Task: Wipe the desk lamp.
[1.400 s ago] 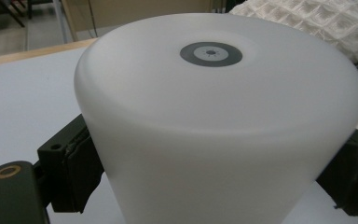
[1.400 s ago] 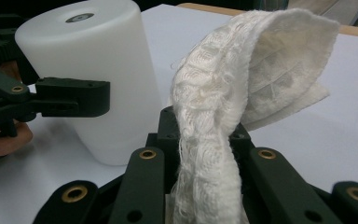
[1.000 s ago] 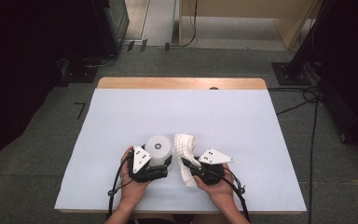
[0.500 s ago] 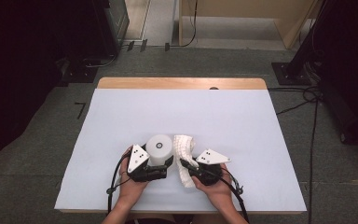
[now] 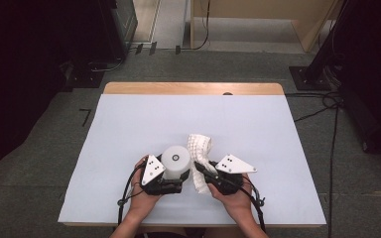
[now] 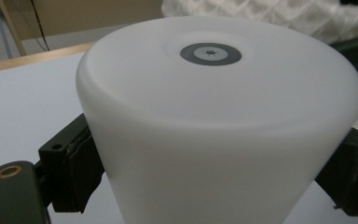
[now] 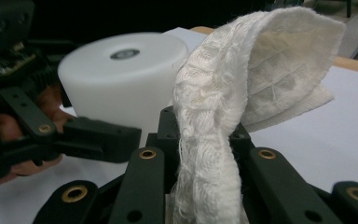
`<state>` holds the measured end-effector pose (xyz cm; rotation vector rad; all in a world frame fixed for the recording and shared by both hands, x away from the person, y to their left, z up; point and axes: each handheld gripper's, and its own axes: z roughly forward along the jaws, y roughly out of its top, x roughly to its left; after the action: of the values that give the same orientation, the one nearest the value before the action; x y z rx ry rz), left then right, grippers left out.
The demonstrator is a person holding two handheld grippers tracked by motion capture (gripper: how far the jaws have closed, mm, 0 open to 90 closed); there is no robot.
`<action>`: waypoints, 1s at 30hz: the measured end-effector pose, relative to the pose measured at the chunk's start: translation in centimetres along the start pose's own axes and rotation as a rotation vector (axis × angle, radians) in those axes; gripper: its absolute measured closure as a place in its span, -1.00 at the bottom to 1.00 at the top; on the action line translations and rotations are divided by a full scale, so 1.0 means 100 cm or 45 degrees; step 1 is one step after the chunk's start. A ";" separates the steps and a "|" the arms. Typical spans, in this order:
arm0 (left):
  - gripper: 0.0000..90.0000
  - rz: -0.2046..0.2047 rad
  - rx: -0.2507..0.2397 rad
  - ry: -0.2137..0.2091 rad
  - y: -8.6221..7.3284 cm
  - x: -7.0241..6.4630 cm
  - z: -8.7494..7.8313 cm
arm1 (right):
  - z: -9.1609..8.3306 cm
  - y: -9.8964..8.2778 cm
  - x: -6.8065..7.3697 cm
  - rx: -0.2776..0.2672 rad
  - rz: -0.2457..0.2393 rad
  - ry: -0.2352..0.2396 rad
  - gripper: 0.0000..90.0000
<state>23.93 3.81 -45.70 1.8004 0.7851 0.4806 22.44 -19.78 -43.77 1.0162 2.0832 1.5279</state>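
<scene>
Cloth point(image 7: 223, 116), white and loosely woven with frayed threads, rises pinched between the closed jaws of the right gripper point(image 7: 205, 205); its folded top flops over toward 2 o'clock. The high view shows the cloth point(image 5: 199, 148) near the table's point(image 5: 278, 129) front edge, just at 3 o'clock of the cylinder point(image 5: 175, 161). Smooth, matte white, with a grey ring on top, the cylinder point(image 6: 214, 130) sits clamped in the left gripper point(image 6: 205, 186), jaws wide against its sides.

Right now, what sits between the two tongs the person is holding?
In the high view, a crumpled white woven cloth, pinched by the right tongs, stands beside the white plastic cylinder gripped by the left tongs.
</scene>
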 end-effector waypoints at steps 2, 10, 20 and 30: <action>-0.81 -0.002 -0.013 0.002 0.002 0.002 -0.002 | 0.007 -0.008 -0.001 0.047 0.008 0.002 0.67; -0.81 -0.023 -0.054 0.015 0.008 0.010 -0.009 | 0.023 -0.024 0.000 0.155 0.021 0.006 0.67; -0.81 0.030 -0.014 -0.019 0.004 0.002 -0.001 | 0.001 -0.001 -0.001 0.006 0.029 -0.006 0.67; -0.81 -0.018 -0.034 -0.019 0.008 0.011 -0.007 | 0.019 -0.019 0.000 0.130 0.062 0.007 0.66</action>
<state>24.48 4.91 -44.78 1.7708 0.7769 0.4661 23.05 -18.80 -46.19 1.1076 2.1745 1.4618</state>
